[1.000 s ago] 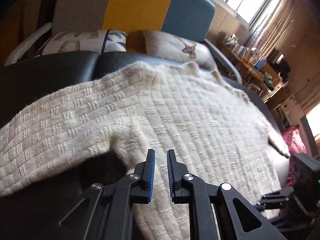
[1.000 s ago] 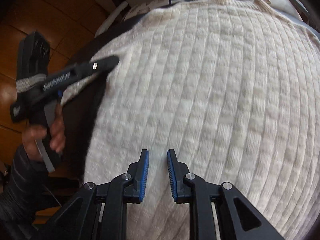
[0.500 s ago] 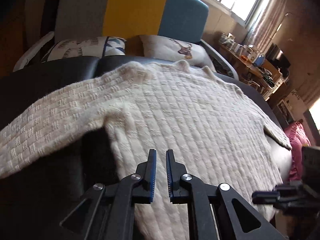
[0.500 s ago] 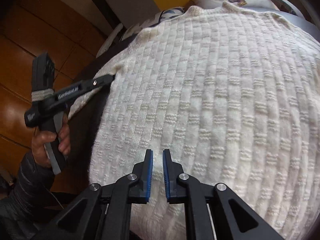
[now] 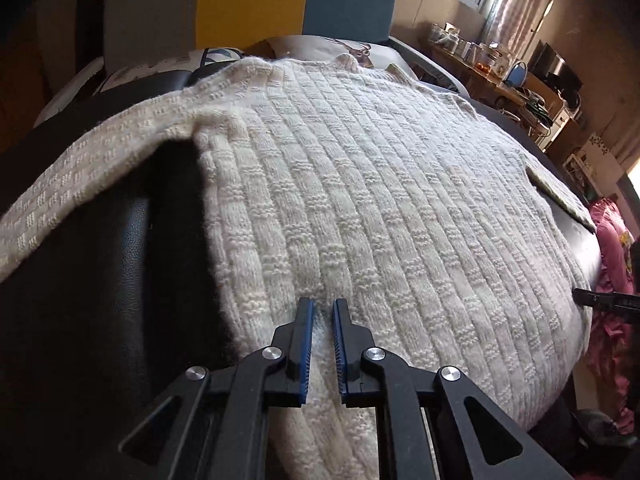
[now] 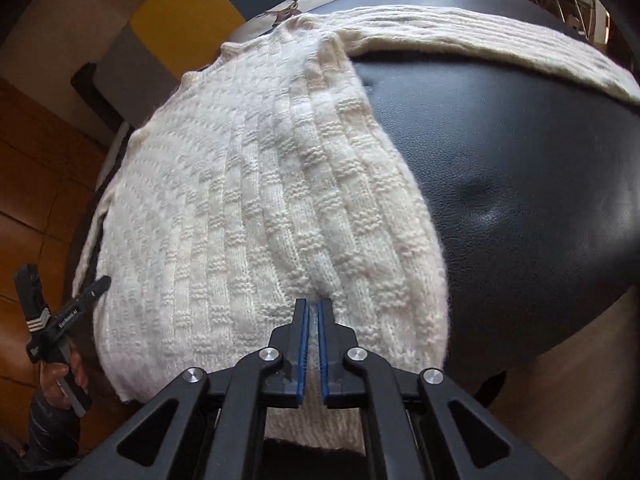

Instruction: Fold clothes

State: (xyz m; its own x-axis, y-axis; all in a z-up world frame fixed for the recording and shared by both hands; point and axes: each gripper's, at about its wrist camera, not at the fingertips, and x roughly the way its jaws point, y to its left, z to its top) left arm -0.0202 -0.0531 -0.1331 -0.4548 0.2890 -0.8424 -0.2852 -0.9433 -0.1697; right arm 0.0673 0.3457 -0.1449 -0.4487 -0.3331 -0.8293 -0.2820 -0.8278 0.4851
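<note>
Knitwear covers most of the black leather cushion (image 6: pixel 520 168): a cream basket-weave sweater (image 5: pixel 380 200) lies spread flat on it, neck toward the deer-print pillow (image 5: pixel 348 46) at the far edge and hem at the near edge by you. One sleeve (image 5: pixel 80 176) runs out toward the cushion's left edge; the other sleeve (image 6: pixel 480 40) stretches across the far right corner. Your left gripper (image 5: pixel 323 304) sits at the hem near the sweater's left side, its blue pads a narrow gap apart with knit bunched between them, clamped on the hem. Your right gripper (image 6: pixel 313 304) has just been closing and now pinches a ridge of the hem near the right side. From the right wrist view, your hand (image 6: pixel 60 380) grips the left tool's handle beyond the near left corner.
</note>
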